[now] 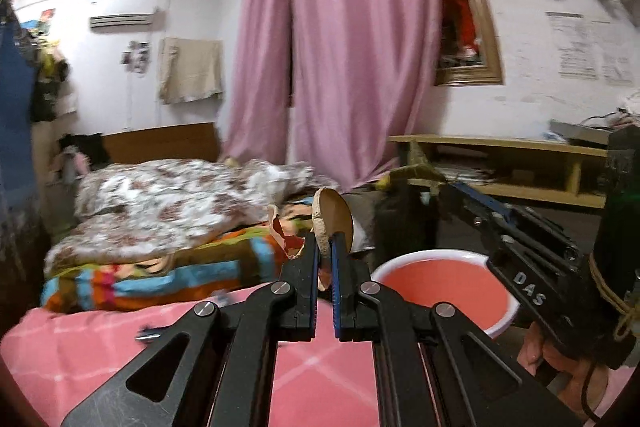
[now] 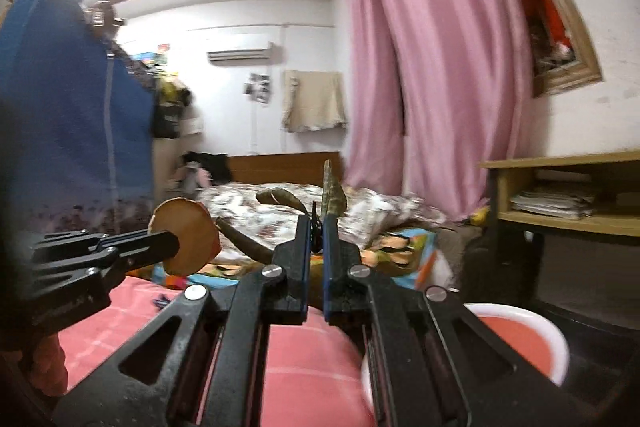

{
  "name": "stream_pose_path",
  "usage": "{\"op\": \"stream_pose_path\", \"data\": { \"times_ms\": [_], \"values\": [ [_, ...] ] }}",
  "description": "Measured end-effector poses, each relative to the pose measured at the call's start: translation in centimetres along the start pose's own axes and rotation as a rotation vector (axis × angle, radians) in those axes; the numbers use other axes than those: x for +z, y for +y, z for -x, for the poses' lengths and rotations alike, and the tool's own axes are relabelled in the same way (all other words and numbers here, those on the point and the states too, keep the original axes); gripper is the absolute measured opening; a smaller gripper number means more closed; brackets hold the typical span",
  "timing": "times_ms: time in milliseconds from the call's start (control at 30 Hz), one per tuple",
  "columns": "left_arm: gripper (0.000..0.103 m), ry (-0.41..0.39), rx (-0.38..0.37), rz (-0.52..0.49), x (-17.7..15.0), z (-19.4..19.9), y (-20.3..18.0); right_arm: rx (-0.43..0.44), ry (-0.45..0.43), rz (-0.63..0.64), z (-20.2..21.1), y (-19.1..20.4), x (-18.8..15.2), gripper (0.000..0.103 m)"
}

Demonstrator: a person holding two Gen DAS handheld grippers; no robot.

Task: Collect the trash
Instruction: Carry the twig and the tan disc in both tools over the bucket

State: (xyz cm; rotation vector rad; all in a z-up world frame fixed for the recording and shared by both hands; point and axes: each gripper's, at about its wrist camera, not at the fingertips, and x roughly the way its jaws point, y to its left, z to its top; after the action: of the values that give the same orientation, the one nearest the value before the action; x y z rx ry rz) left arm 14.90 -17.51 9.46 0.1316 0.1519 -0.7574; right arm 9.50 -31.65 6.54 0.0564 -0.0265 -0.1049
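Brown, papery and flat: a round disc (image 1: 334, 217) of trash, clamped edge-on near its lower rim by the left tool (image 1: 327, 267), jaws narrowed right down onto it. An edge grip suits so thin a piece; most of the disc stands free above the fingertips. It is carried in the air over the pink bed sheet (image 1: 120, 347), near the sheet's right edge.

Right of it, the right tool (image 2: 318, 239) is nearly closed on dried leaves (image 2: 332, 197), a curled brown-green bunch pinched at the stem end, the blades sticking up past the jaws. Also airborne, over the same sheet.

Farthest right, beyond the bed's edge and lower: a basin (image 1: 440, 281), white rim, pink inside, nothing visible in it. Judged the drop-off; both loads appear headed there. Neither is released yet.
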Motion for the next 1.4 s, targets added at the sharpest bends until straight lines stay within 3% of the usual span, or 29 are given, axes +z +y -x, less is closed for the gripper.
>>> {"op": "stream_pose_path", "data": {
  "times_ms": [267, 433, 967, 1400],
  "values": [
    [0.004, 0.057, -0.11, -0.031, -0.4, -5.6, -5.4, -0.142, 0.098, -0.016, -0.4, -5.1, -0.9, 0.011],
    [0.004, 0.09, -0.12, -0.049, -0.7, -8.1, -7.5, -0.189, 0.165, -0.016, -0.6, -7.0, -2.0, 0.011],
    [0.004, 0.252, -0.167, -0.02, -3.5, -12.4, -8.3, -0.234, 0.331, -0.063, -2.2, -10.5, -4.6, 0.011],
    [0.004, 0.452, -0.269, 0.133, -4.8, -17.3, -7.8, -0.248, 0.431, -0.106, -3.3, -12.5, -6.3, 0.017]
  ]
}}
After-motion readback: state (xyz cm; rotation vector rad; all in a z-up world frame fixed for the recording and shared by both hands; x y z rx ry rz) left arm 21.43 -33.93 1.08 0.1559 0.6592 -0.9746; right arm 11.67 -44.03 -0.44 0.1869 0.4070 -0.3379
